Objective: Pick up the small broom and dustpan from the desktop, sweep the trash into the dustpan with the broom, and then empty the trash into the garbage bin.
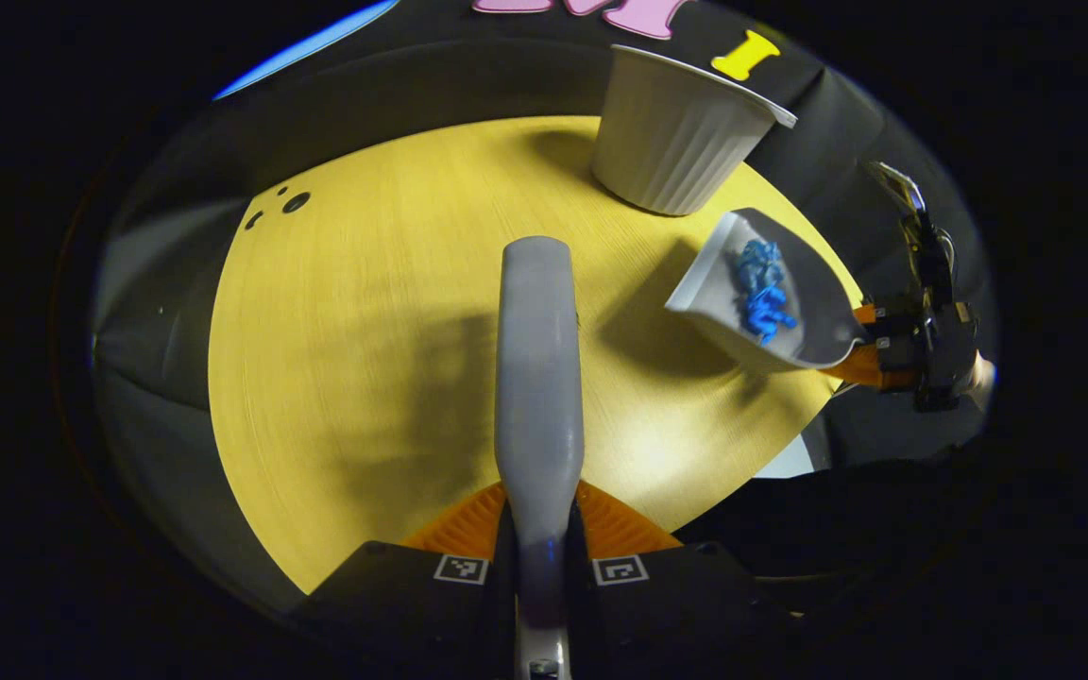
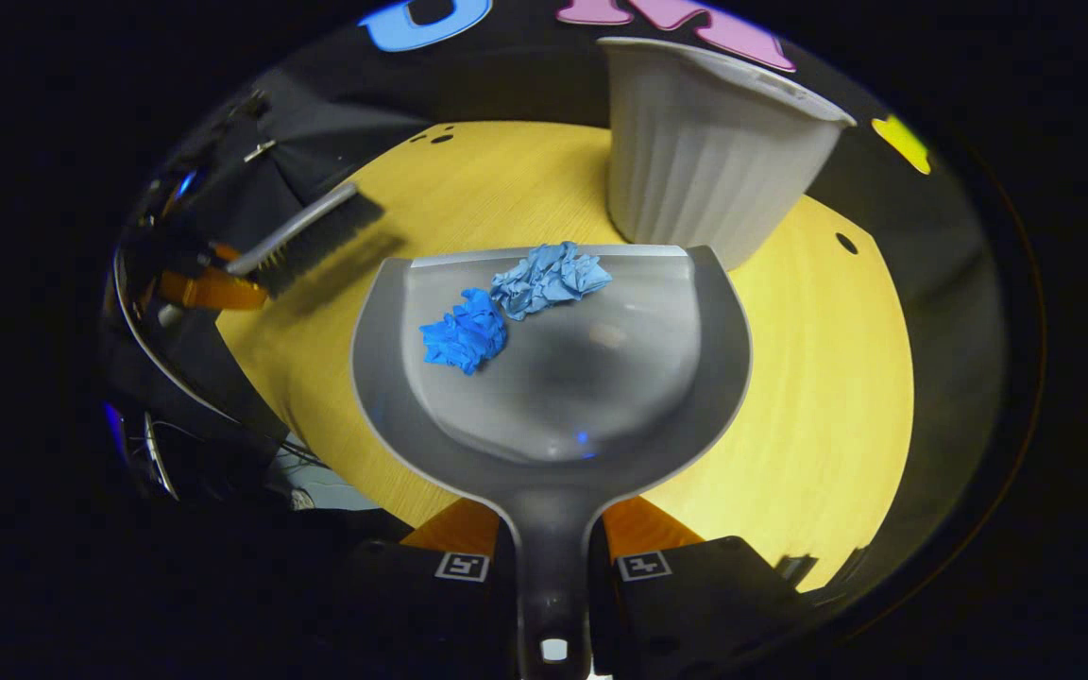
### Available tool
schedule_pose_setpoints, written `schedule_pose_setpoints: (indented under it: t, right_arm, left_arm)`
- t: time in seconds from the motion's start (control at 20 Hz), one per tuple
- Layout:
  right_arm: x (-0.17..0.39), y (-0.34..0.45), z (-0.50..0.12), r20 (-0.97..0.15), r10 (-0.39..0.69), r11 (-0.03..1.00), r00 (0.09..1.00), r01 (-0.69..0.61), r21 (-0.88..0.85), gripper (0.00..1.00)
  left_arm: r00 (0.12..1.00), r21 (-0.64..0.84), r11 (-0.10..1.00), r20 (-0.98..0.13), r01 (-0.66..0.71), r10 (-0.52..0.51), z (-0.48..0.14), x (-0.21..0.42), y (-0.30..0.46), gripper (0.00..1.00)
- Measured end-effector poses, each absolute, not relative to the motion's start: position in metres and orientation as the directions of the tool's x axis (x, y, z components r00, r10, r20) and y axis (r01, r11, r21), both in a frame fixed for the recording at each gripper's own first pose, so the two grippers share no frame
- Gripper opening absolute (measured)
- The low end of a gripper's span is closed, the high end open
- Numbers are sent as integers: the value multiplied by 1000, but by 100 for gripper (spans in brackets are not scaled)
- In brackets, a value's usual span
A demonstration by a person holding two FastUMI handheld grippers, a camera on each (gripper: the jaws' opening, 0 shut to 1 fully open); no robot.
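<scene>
Yellow wood-grain desk (image 2: 827, 397) lies under both your tools. Your right hand-held gripper (image 2: 552, 567) is clamped on the handle of the grey dustpan (image 2: 563, 397), both fingers pressed against it, and the pan is held above the desk with its lip pointing toward the white ribbed bin (image 2: 709, 151), close in front of it. Two crumpled blue paper wads (image 2: 511, 307) sit touching each other in the pan, left of its middle and near the lip. Your left hand-held gripper (image 1: 542, 557) grips the grey broom (image 1: 538, 378) by its handle, fingers closed tight on either side, and the broom runs straight ahead over the desk; in the right gripper view its dark bristles hang near the desk's left edge, probably just clear of the surface, though that part is dim. From the left gripper view the pan is tilted, right of the broom, with the bin standing behind it at the desk's far edge.
</scene>
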State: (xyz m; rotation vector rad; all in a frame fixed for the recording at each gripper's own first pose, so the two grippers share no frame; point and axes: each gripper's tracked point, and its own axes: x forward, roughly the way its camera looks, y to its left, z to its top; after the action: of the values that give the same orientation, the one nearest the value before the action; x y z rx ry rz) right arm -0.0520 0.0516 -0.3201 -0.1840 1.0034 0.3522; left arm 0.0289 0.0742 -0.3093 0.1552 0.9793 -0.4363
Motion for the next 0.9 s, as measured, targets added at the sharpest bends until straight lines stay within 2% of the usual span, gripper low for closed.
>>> schedule_pose_setpoints:
  t: [0.25,0.4,0.6,0.9]
  right_arm:
    - [-51,55,-319,-862,177,939,474,-343,4,34]
    - [-53,58,-316,-857,200,953,476,-297,58,34]
    - [-56,61,-321,-837,192,956,513,-291,41,35]
    - [-17,70,-318,-783,235,943,577,-330,40,34]
  left_arm:
    - [482,-91,906,-822,414,-303,-397,14,123,26]
    - [471,-84,904,-831,419,-296,-383,12,125,26]
    - [479,-90,914,-829,395,-288,-386,12,134,26]
    - [527,-71,948,-817,309,-233,-366,20,143,26]
